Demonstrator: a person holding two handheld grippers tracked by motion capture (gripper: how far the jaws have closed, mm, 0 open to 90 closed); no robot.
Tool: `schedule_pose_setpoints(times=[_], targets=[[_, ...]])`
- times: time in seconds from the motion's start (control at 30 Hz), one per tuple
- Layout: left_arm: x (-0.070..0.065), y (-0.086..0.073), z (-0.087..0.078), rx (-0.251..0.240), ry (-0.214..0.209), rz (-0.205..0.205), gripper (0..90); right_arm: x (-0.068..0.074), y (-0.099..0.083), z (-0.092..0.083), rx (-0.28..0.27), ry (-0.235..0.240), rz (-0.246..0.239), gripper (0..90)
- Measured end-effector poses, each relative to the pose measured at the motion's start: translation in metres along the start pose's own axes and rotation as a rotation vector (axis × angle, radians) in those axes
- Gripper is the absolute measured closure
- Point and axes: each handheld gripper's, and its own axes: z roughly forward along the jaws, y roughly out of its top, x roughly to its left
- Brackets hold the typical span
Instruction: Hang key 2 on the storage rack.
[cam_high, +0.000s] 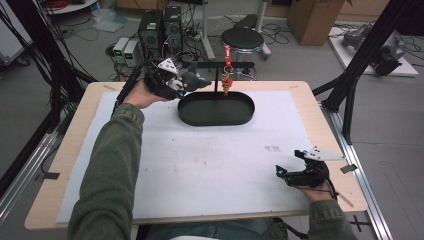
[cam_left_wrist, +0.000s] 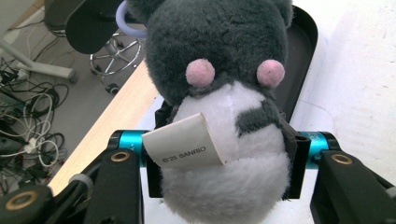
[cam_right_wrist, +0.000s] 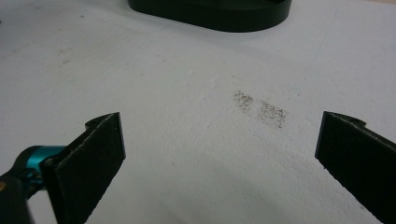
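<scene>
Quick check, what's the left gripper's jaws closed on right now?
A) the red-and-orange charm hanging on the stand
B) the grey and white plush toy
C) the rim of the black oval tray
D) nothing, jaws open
B: in the left gripper view the left gripper has both jaws pressed into the white belly of the plush toy, held up beside the black tray.

A light wooden tabletop (cam_high: 95, 92) carries a large white rectangular mat (cam_high: 200, 165) that covers most of it, leaving bare wood along the edges. A black oval shallow tray (cam_high: 216, 116) sits on the mat near the far edge, about midway across. A small grey smudge (cam_high: 272, 148) marks the mat toward the right edge.
</scene>
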Motion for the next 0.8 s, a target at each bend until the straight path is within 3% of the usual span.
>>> schedule_pose_setpoints(times=[0.07, 0.27, 0.57, 0.8], targets=[[0.0, -0.001, 0.002, 0.008, -0.003, -0.006, 49.3, 0.001, 0.0, 0.0, 0.002, 0.004, 0.008, 0.5], [-0.005, -0.002, 0.009, 0.045, -0.004, 0.037, 49.1, 0.001, 0.0, 0.001, 0.008, 0.007, 0.006, 0.5], [-0.005, -0.005, 0.015, 0.084, -0.003, 0.038, 47.6, 0.001, 0.0, 0.002, 0.01, 0.01, 0.0, 0.5], [-0.005, -0.004, 0.019, 0.094, 0.026, -0.003, 31.2, 0.001, 0.0, 0.002, 0.01, 0.01, -0.001, 0.5]])
